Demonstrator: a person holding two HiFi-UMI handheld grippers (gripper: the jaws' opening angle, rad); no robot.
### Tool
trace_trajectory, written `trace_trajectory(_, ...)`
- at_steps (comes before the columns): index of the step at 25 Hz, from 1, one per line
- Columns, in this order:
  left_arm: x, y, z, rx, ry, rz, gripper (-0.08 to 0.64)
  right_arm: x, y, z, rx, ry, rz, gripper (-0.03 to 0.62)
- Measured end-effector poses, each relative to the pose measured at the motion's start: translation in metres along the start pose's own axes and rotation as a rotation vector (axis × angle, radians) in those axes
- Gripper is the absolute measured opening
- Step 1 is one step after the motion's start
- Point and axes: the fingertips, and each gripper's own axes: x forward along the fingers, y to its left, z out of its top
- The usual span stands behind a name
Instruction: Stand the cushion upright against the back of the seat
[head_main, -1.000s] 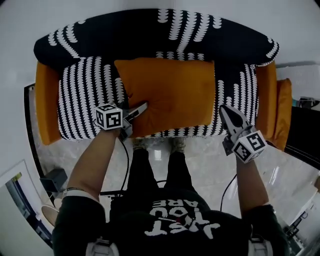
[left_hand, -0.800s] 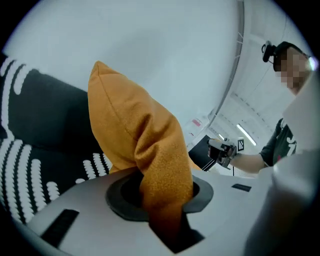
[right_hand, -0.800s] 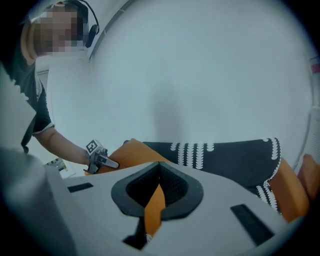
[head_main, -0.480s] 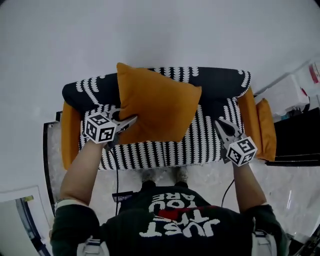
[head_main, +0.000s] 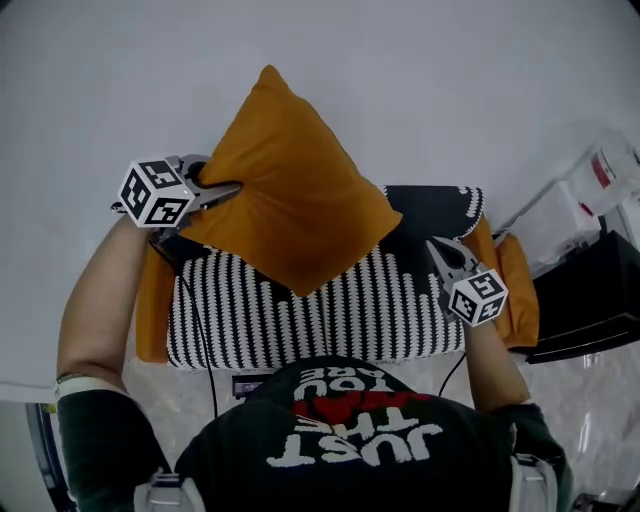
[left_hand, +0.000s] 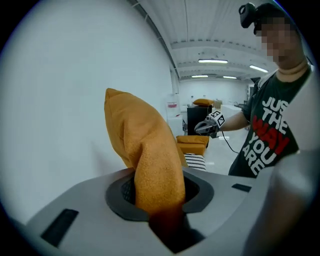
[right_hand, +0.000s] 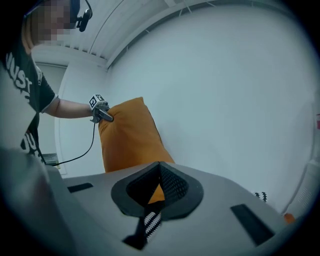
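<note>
Left tool (head_main: 224, 190) grips orange cushion (head_main: 295, 205) (by its corner) above striped seat (head_main: 330, 310), white wall (head_main: 420, 80).

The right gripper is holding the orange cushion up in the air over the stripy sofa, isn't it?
Not quite. It is the left gripper that holds the orange cushion up in the air over the stripy sofa. The left gripper view shows it: the cushion's fabric is pinched between that gripper's jaws.

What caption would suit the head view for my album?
Left claw holds an orange cushion by its edge above a striped seat; right claw hovers empty.
</note>
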Motion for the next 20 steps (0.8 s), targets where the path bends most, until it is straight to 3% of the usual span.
trace_trajectory(4,-0.016,0.013,0.036,0.161,0.095,0.025,0.123,-0.001,-0.004,0.02,-0.03,-0.037,-0.001,0.025)
trace_trajectory(7,-0.024,0.024,0.055,0.236,0.149,0.049,0.125,0.0,-0.002,0.03,-0.047,-0.057,0.001,0.025)
trace_trajectory(15,-0.03,0.044,0.115,0.371,0.212,0.08,0.134,0.0,-0.008,0.05,-0.074,-0.096,0.003,0.025)
trace_trajectory(20,-0.019,0.057,0.133,0.402,0.227,0.074,0.14,0.003,-0.011,0.051,-0.077,-0.101,-0.002,0.025)
